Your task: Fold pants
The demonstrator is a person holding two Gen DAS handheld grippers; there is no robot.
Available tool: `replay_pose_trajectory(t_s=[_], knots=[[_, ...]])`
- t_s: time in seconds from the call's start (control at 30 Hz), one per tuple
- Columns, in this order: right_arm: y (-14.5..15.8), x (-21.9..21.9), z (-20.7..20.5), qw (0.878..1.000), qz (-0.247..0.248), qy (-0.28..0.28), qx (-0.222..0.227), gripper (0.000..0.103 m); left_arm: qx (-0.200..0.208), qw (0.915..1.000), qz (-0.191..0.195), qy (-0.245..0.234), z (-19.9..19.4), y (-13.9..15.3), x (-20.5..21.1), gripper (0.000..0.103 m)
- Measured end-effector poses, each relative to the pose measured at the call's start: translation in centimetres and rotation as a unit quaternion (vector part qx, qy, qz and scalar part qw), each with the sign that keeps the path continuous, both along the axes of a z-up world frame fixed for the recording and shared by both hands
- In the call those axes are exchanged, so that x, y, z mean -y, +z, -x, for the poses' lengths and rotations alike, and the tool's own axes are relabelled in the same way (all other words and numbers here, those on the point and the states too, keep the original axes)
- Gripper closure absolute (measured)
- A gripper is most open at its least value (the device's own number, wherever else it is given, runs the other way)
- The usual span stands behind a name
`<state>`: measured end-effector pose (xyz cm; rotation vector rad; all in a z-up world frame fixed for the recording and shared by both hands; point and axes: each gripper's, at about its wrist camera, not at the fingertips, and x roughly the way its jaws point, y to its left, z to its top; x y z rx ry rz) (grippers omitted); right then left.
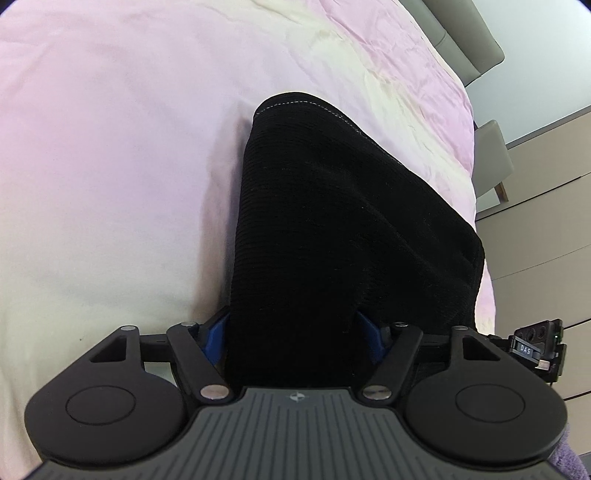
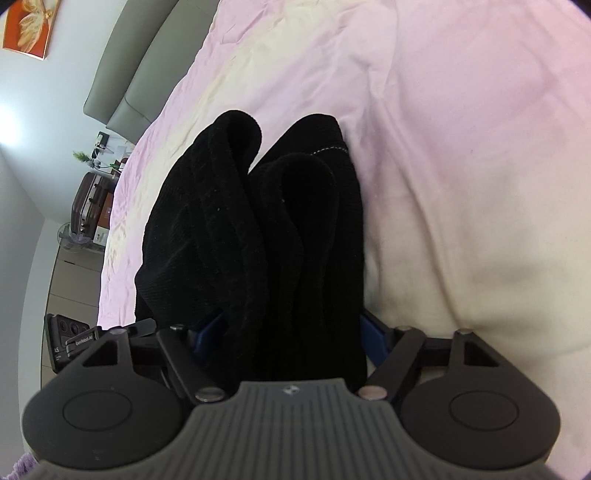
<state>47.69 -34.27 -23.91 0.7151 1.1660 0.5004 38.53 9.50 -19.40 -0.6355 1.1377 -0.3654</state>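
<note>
While both grippers pointed down at the bed, each wrist view showed black cloth filling the gap between blue fingers.

Left wrist view:
- Pants: black ribbed pants (image 1: 332, 229) ran from 6 o'clock, between the fingers, up to a stitched hem near 12 o'clock, lying on the bed.
- Left gripper: the left gripper (image 1: 295, 332) had its jaws set wide with the thick cloth bunched between them; only slivers of the blue fingers (image 1: 216, 336) showed at either edge of the cloth, which lay against them, so the jaws were gripping the pants.
- Bed: a pink and cream sheet (image 1: 110, 166) covered the bed, wrinkled toward 1 o'clock.
- Surroundings: a grey headboard (image 1: 469, 40) stood at 1 o'clock, and pale drawers (image 1: 546, 221) at 3 o'clock.

Right wrist view:
- Pants: the pants (image 2: 258, 240) rose from 6 o'clock in several folded layers, with rounded folds near 12 o'clock.
- Right gripper: the right gripper (image 2: 288, 332) likewise held its jaws closed on the bunched pants, the cloth against both blue fingers (image 2: 373, 339).
- Bed: the sheet (image 2: 461, 147) spread from 12 to 4 o'clock.
- Surroundings: a suitcase (image 2: 88, 203) stood at 9 o'clock, and an orange picture (image 2: 29, 26) hung at 10 o'clock.
</note>
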Motion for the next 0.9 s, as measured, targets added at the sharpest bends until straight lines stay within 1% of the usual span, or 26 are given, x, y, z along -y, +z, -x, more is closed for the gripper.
replay_pose_trajectory(t_s=[0.07,0.13,0.2,0.27,0.37,0.47,0.57,0.67,0.77,0.9], knots=[[0.7,-0.3,0.4,1.000,0.006,0.002,0.004,0.041,0.001,1.0000,-0.006,0.000,0.1,0.4,0.2,0.030],[1.6,-0.8,0.6,1.000,0.023,0.008,0.014,0.046,0.007,0.9997,-0.022,-0.003,0.3,1.2,0.6,0.035],[2.7,-1.4,0.8,0.999,0.040,0.007,0.020,0.049,0.016,0.9991,-0.039,-0.006,0.5,2.2,1.0,0.041],[4.0,-1.8,1.2,0.998,0.053,0.004,0.030,0.051,0.024,0.9985,-0.048,-0.007,0.8,3.3,1.2,0.044],[6.4,-2.6,1.9,0.997,0.063,0.000,0.048,0.053,0.033,0.9981,-0.050,-0.013,1.3,5.1,1.0,0.046],[9.0,-3.9,2.9,0.996,0.070,0.009,0.058,0.054,0.049,0.9966,-0.062,-0.026,2.4,7.4,0.3,0.047],[11.5,-5.7,4.3,0.995,0.070,0.020,0.066,0.054,0.058,0.9956,-0.068,-0.029,3.7,9.7,-1.5,0.048],[13.3,-8.2,6.1,0.995,0.059,0.024,0.075,0.054,0.071,0.9933,-0.085,-0.035,5.4,12.4,-4.3,0.048],[14.7,-12.0,7.7,0.995,0.038,0.033,0.086,0.054,0.081,0.9902,-0.109,-0.032,7.2,15.2,-7.9,0.048],[15.4,-18.3,9.5,0.994,0.002,0.052,0.094,0.054,0.086,0.9844,-0.152,-0.025,10.2,18.1,-13.3,0.048]])
